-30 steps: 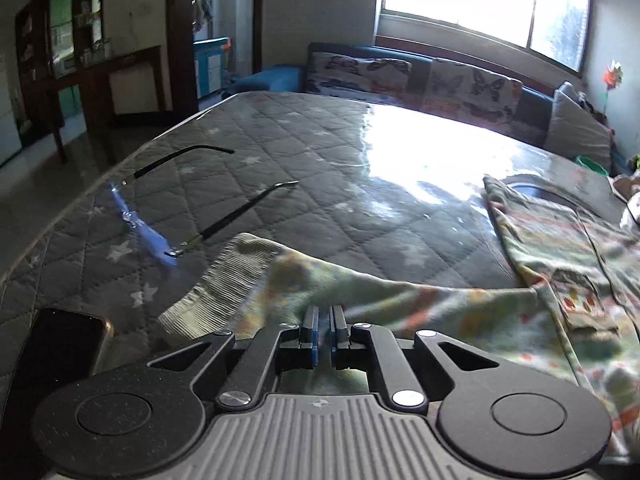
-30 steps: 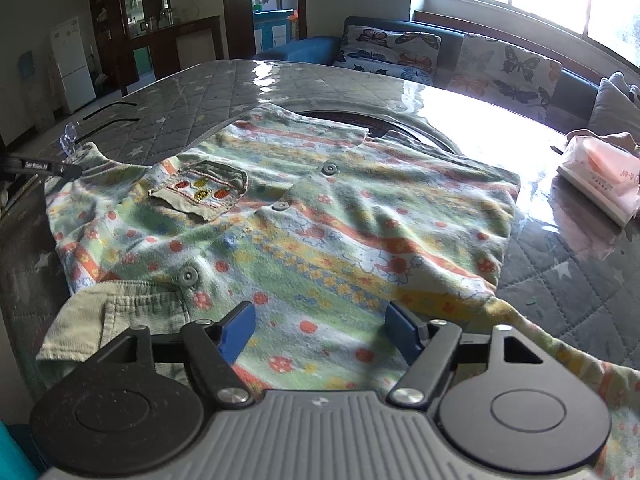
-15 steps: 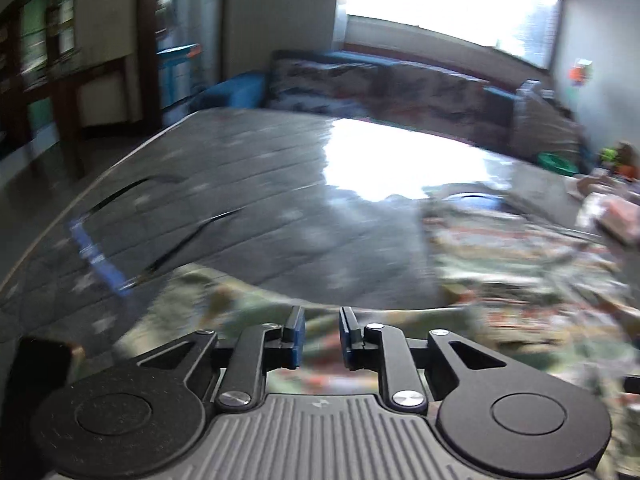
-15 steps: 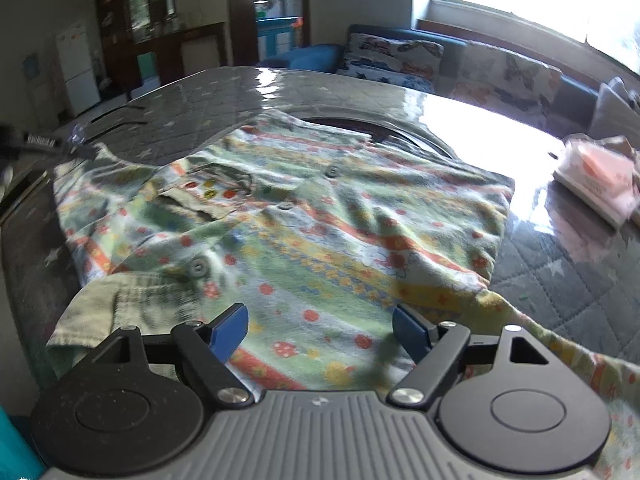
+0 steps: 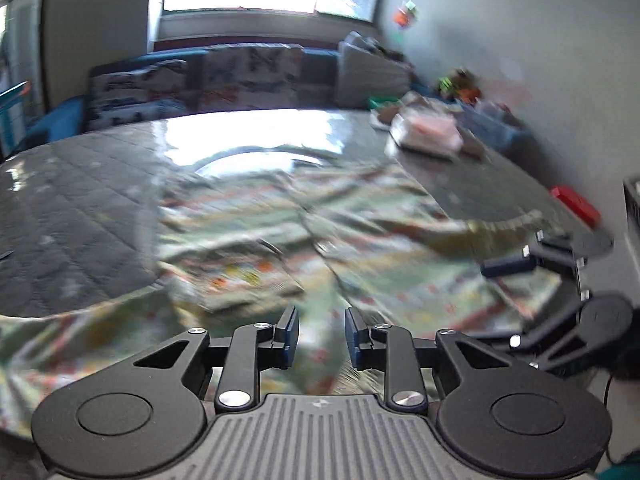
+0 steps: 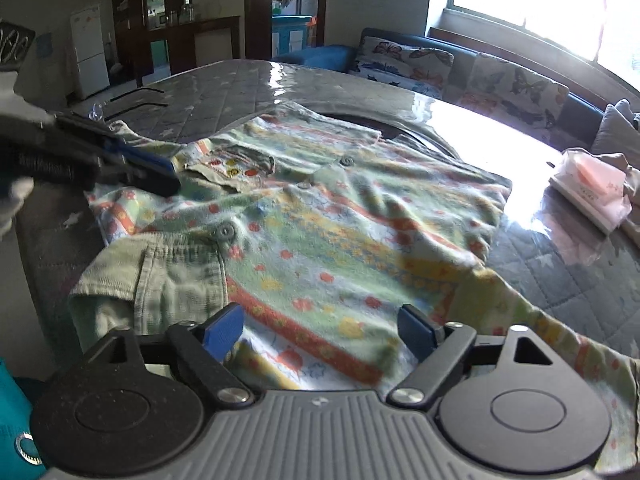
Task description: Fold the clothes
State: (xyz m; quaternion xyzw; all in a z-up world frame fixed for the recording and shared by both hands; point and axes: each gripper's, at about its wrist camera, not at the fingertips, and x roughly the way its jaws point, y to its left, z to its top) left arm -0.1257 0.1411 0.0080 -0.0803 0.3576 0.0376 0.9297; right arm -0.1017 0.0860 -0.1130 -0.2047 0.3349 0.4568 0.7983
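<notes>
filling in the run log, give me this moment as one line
task: fold clothes | left hand-held gripper: open, over shirt, view blurred | right hand-held gripper: open wide, empty, above hem | shirt: spread flat on table

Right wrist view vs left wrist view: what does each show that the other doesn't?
Right wrist only: the glasses on the quilted table, a white fridge, and the shirt's buttons in focus.

Left wrist only: a red object at the table's far right edge; its image is motion-blurred.

Both: the patterned shirt spread flat, the tissue pack, the sofa, and the left gripper and right gripper, both open.
</notes>
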